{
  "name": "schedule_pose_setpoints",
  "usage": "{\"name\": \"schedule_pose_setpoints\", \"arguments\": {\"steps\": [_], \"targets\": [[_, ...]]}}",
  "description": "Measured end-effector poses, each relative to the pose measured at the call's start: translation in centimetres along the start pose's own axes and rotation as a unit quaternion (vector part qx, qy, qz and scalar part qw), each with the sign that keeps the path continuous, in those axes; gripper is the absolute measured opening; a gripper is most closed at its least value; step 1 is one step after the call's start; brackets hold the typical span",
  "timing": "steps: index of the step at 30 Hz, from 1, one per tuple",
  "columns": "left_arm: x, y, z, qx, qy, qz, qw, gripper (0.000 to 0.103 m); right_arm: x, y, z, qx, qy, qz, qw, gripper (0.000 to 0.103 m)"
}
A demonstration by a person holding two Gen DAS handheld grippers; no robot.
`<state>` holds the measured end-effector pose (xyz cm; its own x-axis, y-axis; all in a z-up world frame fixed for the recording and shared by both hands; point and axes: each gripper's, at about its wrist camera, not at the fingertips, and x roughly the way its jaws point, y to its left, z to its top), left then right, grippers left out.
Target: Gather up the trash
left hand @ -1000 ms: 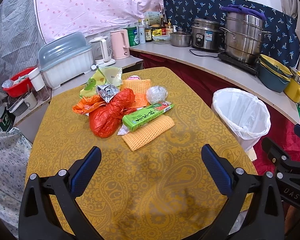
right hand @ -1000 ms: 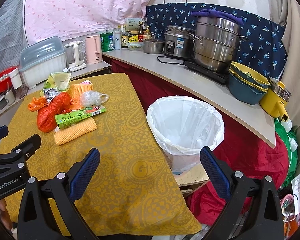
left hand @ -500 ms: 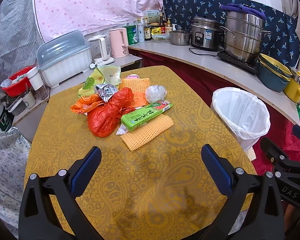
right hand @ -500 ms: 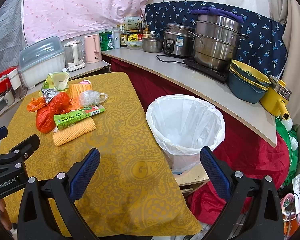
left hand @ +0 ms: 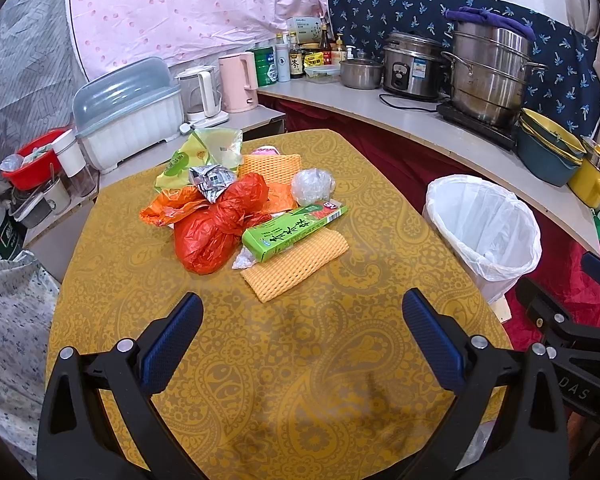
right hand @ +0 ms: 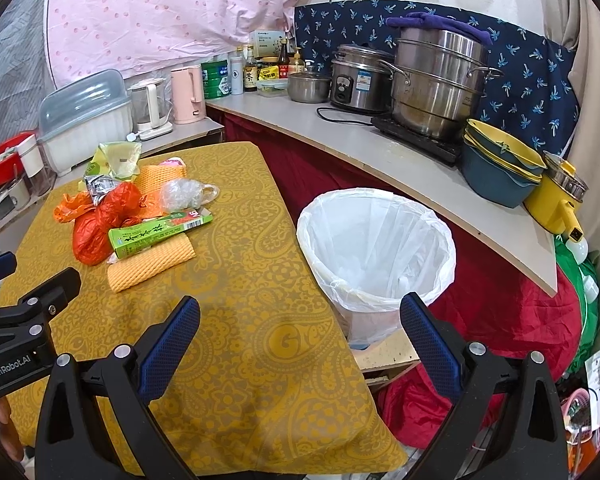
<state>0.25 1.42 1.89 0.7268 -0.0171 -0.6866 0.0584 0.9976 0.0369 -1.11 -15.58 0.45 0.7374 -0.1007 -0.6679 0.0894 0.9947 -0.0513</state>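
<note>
Both tongs hang over the near part of the surface with their blue-padded fingers spread wide and nothing between them. The left tongs [left hand: 302,320] sit above bare yellow patterned cloth, and the right tongs [right hand: 300,320] hover at the right edge of the surface [left hand: 300,380], one finger over the cloth and the other in front of the bin.

The trash lies past the left tongs, around the middle of the surface and apart from both pairs of fingers. Nearest is a yellow mesh cloth [left hand: 296,266], lying flat. A green box [left hand: 294,227] rests across its far edge. Just left of the box, touching it, is a crumpled red plastic bag [left hand: 220,226], with an orange bag [left hand: 168,210] beside it further left. A silver foil wrapper [left hand: 211,179] sits on top of the red bag's far side. To the right of these is a ball of clear plastic [left hand: 312,185]. Behind them lie a second yellow mesh piece [left hand: 270,164] and a pale green packet [left hand: 204,152] at the far edge.

The white-lined bin [right hand: 376,248] stands on the floor just beside the right edge of the surface, mouth open.

Further off, a counter [right hand: 400,168] curves along the right and far side, carrying steel pots, a rice cooker [right hand: 360,78], stacked bowls and bottles. A pink kettle [left hand: 240,82] and a lidded white dish rack [left hand: 128,116] stand far left, under a pink dotted sheet [left hand: 188,12] on the wall.
</note>
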Motion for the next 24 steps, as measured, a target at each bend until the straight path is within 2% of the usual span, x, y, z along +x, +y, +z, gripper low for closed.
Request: {"name": "schedule_pose_setpoints", "arguments": {"steps": [24], "targets": [[1.0,1.2,0.7,-0.004,0.009,-0.006,0.9999,0.095,1.0,0.6,0.4,0.008,0.003,-0.015,1.0,0.096]]}}
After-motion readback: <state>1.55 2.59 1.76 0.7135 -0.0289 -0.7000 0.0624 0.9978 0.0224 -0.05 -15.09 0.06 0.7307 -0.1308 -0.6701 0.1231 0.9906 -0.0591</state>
